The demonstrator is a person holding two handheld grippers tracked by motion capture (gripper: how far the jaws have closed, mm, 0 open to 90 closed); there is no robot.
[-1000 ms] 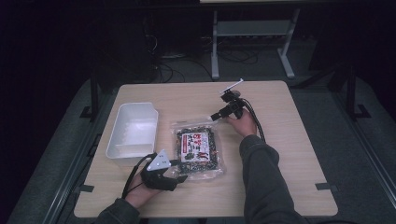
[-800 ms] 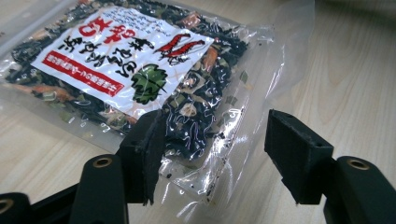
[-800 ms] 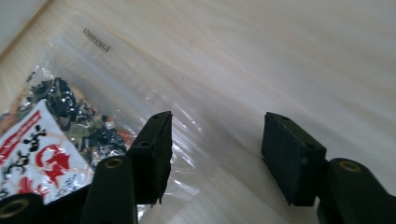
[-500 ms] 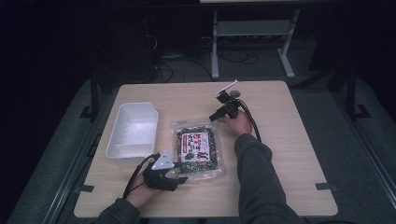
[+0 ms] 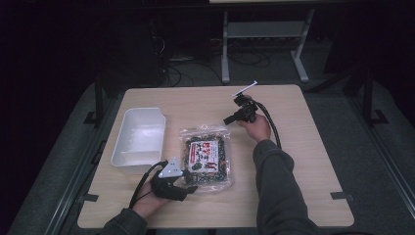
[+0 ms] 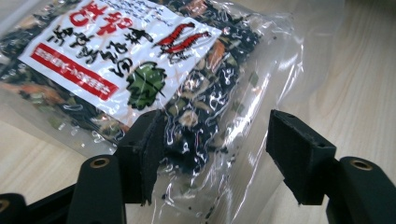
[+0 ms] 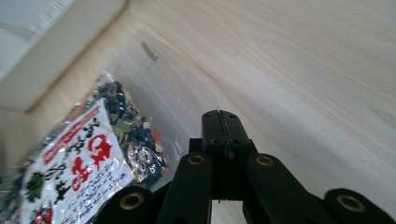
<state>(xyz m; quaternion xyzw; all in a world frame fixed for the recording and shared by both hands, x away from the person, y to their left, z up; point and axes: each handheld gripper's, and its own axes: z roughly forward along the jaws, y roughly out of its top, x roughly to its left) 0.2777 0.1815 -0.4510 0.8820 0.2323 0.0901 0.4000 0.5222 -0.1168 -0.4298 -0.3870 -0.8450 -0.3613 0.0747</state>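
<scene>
Packet (image 6: 154, 70) corner lies between spread left tongs (image 6: 224, 154); right tongs (image 7: 222, 126), pressed together, hover beside it.

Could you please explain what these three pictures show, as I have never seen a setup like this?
A person sits at a wooden table and holds hand-operated tongs in each hand. The high view looks down from above; the other two come from small cameras riding on each pair of tongs, looking along their black jaws.

On the table lie a white plastic tray and a clear bag of dried mixed vegetables with a red-and-white label.

The left tongs rest at the bag's near edge, jaws apart, with a corner of the bag between them; the pads do not press on it. The right tongs are raised near the bag's far end. Their jaws have just been closing and now meet with nothing between them.
</scene>
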